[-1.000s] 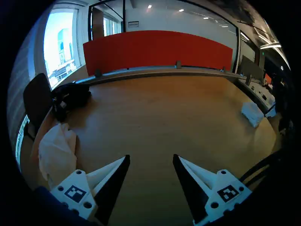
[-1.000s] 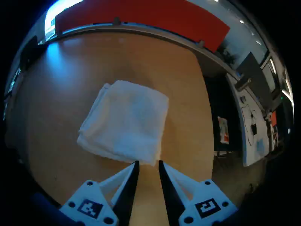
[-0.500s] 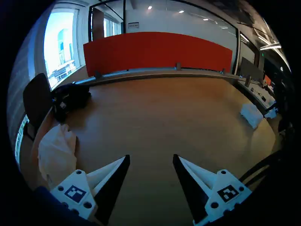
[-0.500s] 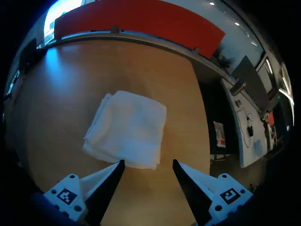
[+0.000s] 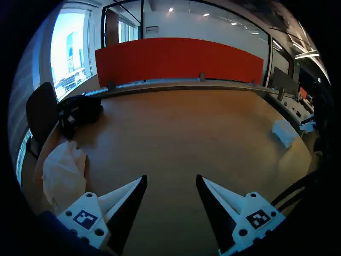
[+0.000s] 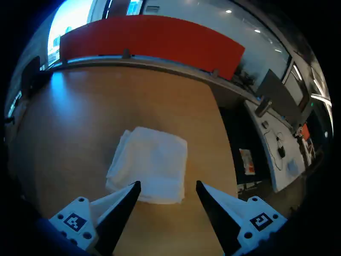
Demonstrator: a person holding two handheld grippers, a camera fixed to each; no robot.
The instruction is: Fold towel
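While holding both jaws wide and empty, hovering the right gripper [image 6: 167, 183] at the squarish towel's [image 6: 149, 164] near edge, the left gripper [image 5: 171, 176] well apart.

A broad wooden desk [image 5: 179, 128] runs back to a low red partition [image 5: 179, 57] at 12 o'clock in the left gripper view, with recessed ceiling lights [image 5: 170, 9] above. Bright windows [image 5: 68, 55] stand at 10 o'clock and a dark chair [image 5: 40, 113] at 9 o'clock. In the right gripper view, a pale neighbouring desk [image 6: 279, 158] lies at 3 o'clock.
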